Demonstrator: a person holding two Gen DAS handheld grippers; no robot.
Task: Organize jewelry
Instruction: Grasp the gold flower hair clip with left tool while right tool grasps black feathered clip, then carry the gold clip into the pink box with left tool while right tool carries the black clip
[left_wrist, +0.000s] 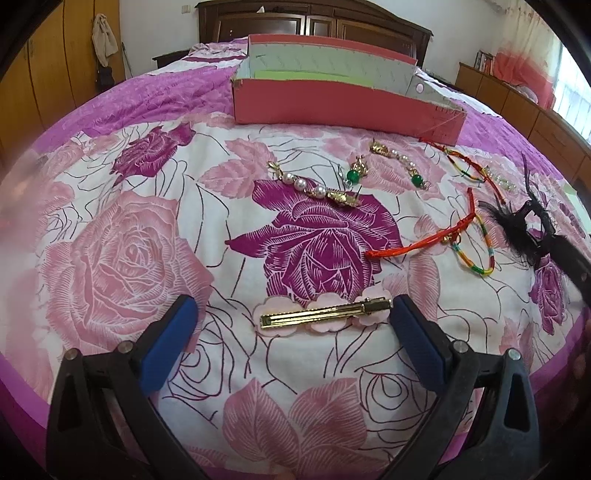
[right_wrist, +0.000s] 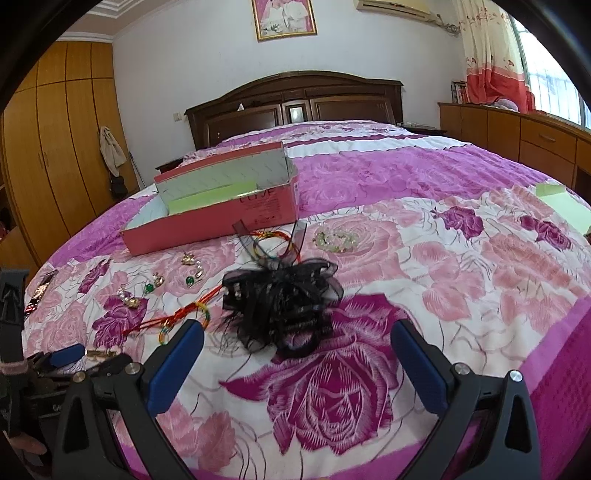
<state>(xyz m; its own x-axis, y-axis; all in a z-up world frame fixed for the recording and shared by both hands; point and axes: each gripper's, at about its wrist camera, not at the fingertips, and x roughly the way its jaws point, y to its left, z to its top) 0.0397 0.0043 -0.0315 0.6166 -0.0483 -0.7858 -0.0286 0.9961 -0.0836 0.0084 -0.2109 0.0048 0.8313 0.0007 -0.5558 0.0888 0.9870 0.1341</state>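
Left gripper (left_wrist: 295, 321): jaws spread wide, nothing held, low over the bedspread (left_wrist: 122, 258) with the gold hair clip (left_wrist: 325, 314) lying lengthwise between the blue pads (left_wrist: 168, 343), clasp end just beside the right-hand pad. Right gripper (right_wrist: 297, 350): likewise spread and empty, aimed at the black feather hairpiece (right_wrist: 284, 310), which sits just ahead of the fingertips.

Taking the pink box (left_wrist: 347, 107) as landmark: open-topped, on the far side of everything. Directly in front of it, pearl-and-green earrings (left_wrist: 354, 173) and a pearl bar pin (left_wrist: 314, 188). In front and toward its right end, red and multicoloured cord bracelets (left_wrist: 461, 236), then the hairpiece further out. Clip farthest from the box, nearest the camera.

Step in hand, by the look of it: picking up the clip for the box. Best done by lowering until both pads straddle the metal bar near its middle, not the pink petal backing, which would likely fold and slip. Closing across the narrow width rather than along the length probably needs a wrist turn first. Soft quilt gives under pressure, so pressing down slightly before closing, then lifting straight up. Keeping clear of the red cord nearby to avoid a snag.
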